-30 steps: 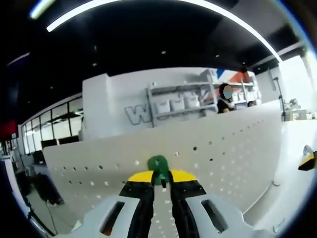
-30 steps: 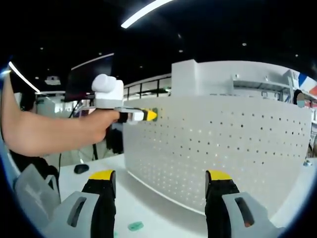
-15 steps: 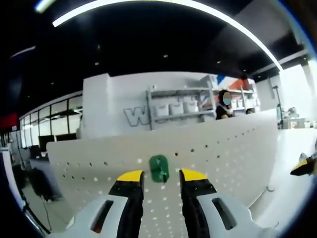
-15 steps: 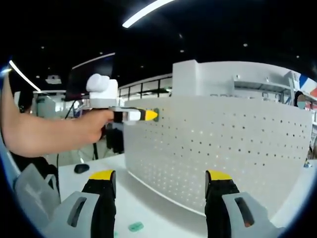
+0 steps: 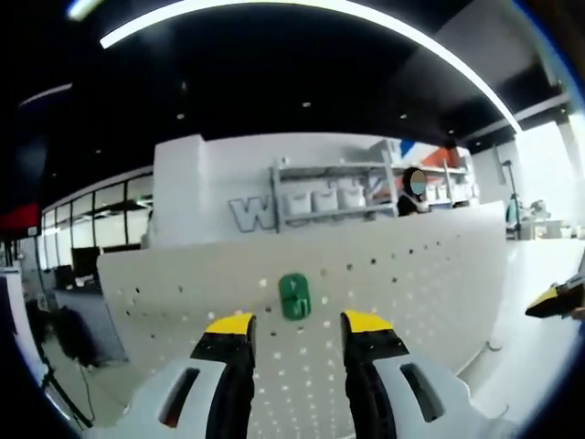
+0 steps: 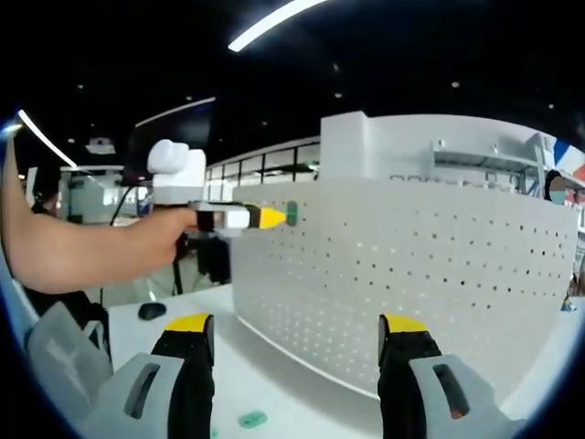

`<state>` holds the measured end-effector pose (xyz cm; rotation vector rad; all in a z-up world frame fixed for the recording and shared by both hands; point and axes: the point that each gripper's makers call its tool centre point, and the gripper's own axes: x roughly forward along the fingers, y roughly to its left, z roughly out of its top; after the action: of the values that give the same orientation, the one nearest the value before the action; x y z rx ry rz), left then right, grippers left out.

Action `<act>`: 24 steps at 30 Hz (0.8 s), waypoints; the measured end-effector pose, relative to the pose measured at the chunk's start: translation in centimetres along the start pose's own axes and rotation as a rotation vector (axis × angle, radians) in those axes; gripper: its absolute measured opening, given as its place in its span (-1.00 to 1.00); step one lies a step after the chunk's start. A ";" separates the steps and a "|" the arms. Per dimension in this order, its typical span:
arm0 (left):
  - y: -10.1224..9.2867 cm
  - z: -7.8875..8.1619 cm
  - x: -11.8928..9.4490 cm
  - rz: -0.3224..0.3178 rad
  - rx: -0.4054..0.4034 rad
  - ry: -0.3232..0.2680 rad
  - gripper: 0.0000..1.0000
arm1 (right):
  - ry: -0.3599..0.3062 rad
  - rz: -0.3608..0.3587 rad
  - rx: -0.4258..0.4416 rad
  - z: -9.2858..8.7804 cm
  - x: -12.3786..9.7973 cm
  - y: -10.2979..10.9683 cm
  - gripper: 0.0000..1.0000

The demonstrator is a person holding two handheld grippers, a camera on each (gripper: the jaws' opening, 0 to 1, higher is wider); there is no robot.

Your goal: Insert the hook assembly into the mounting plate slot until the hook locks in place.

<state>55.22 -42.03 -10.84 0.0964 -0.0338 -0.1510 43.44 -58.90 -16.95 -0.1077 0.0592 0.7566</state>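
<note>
Standing upright on the table (image 6: 274, 366), the white perforated mounting plate (image 5: 402, 293) now carries the green hook (image 5: 294, 296) alone; the left gripper (image 5: 297, 322) has let go, backed off, jaws spread. Right gripper (image 6: 294, 326) stays spread.

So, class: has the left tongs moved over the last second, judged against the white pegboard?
Yes. The left tongs opened and backed away from the pegboard, leaving the green hook hanging on it.
</note>
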 end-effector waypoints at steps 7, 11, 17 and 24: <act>-0.1 -0.8 -1.0 -0.005 0.007 0.014 -0.22 | -0.006 0.000 -0.003 0.3 -0.1 0.1 0.47; 0.0 -1.2 -1.5 -0.006 0.011 0.024 -0.23 | -0.007 0.002 -0.004 0.4 0.0 0.2 0.47; 0.1 -1.8 -2.3 -0.006 0.014 0.034 -0.22 | -0.007 0.005 -0.005 0.4 -0.1 0.5 0.47; 0.0 -2.7 -3.3 -0.009 0.014 0.049 -0.22 | -0.010 0.004 -0.010 0.6 -0.3 0.5 0.47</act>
<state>52.08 -41.27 -13.62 0.1147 0.0148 -0.1575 42.90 -58.63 -16.33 -0.1133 0.0461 0.7613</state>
